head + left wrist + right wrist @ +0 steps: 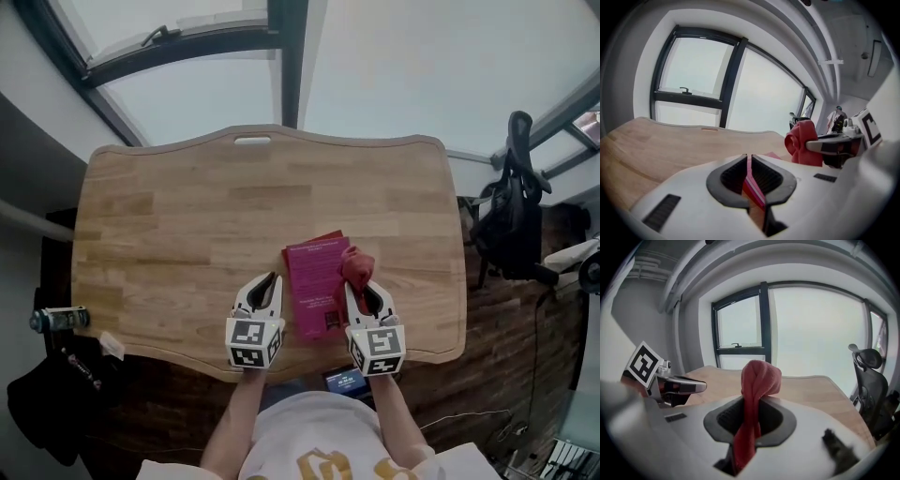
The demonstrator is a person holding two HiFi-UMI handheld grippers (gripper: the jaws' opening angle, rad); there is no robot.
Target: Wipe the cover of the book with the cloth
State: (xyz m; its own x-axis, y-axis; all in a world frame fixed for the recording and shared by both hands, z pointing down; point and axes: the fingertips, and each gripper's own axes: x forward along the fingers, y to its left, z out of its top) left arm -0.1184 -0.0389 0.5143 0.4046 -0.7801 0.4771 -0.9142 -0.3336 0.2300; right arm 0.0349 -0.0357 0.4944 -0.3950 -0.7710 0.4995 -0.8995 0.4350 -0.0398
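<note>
Book (pixel 316 284) with a magenta cover lies flat on the wooden table (pixel 187 234), close to the front edge and right of the table's middle. Its long side runs away from the person, slightly tilted. It sits between the 2 grippers, with the left gripper (pixel 270 280) just beside its left edge and the right gripper (pixel 362 289) at its right edge.

In the left gripper view the left gripper (pixel 747 159) has its 2 jaws drawn together to a thin slit, with nothing between the dark ribbed pads. Through the slit a strip of the magenta cover (pixel 753 186) and some table wood show.

The right gripper (pixel 754 401) is clamped on the red cloth (pixel 757 378). The cloth runs up between the pads as a twisted band and bulges into a rounded bunch past the fingertips. From the head view that bunch (pixel 356 266) overlaps the book's right edge near the far corner. Whether it presses on the cover cannot be told. The left gripper view shows the same bunch (pixel 802 143) off to the right, sticking out of the other tool.

Each tool carries a cube with square markers at its rear, and the person's bare forearms reach in from the bottom of the head view. A large window (pixel 811 333) stands behind the table. A black office chair (pixel 511 220) is to the right of the table, and a can (pixel 56 319) sits off its left end.
</note>
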